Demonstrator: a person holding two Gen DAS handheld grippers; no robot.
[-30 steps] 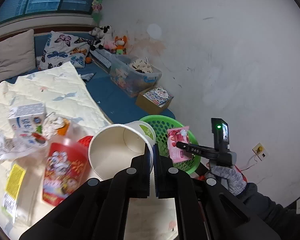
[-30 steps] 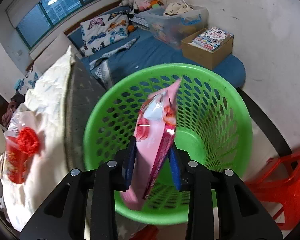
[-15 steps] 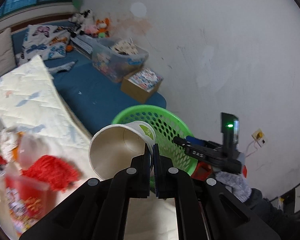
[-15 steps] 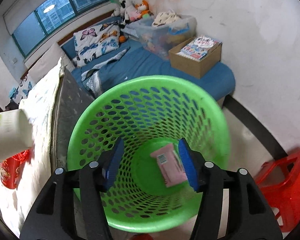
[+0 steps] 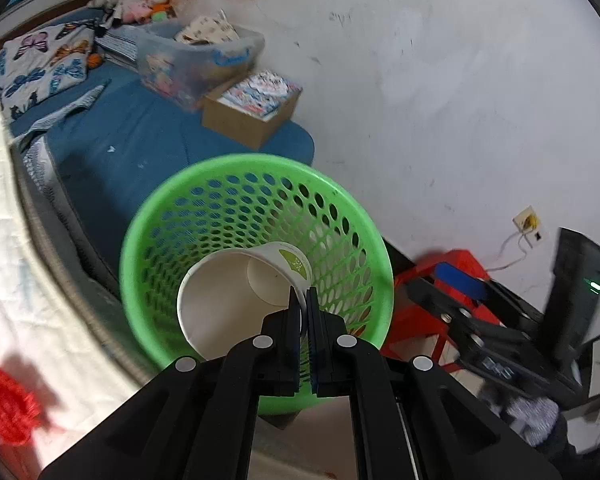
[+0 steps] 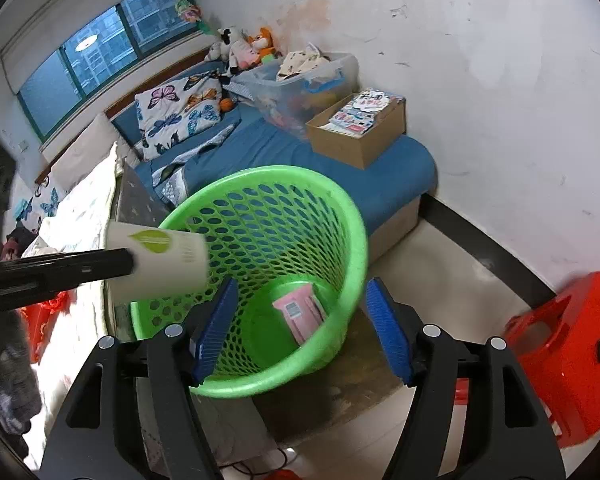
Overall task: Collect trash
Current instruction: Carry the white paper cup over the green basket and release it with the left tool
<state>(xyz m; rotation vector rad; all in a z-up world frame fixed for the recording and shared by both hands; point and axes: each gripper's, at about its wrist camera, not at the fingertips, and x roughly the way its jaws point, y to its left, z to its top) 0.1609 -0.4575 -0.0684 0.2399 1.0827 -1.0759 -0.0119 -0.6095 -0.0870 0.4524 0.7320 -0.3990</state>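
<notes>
Paper cup (image 5: 236, 300), centre frame, rim pinched by left gripper (image 5: 304, 300) over green basket (image 5: 152, 216); right gripper (image 6: 296, 320) spread, empty; pink wrapper (image 6: 300, 314) inside; next: release cup.

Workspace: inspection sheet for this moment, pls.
Surface: quilted bed cover beside the green basket.
Job's things: paper cup held sideways over the basket rim; pink wrapper on the basket bottom.
Clutter: red scrap on the cover.
Grippers: left claw shut on the cup rim; right claw open, empty.
Cables: white lead from a wall socket.
Surroundings: red stool, cardboard box.
</notes>
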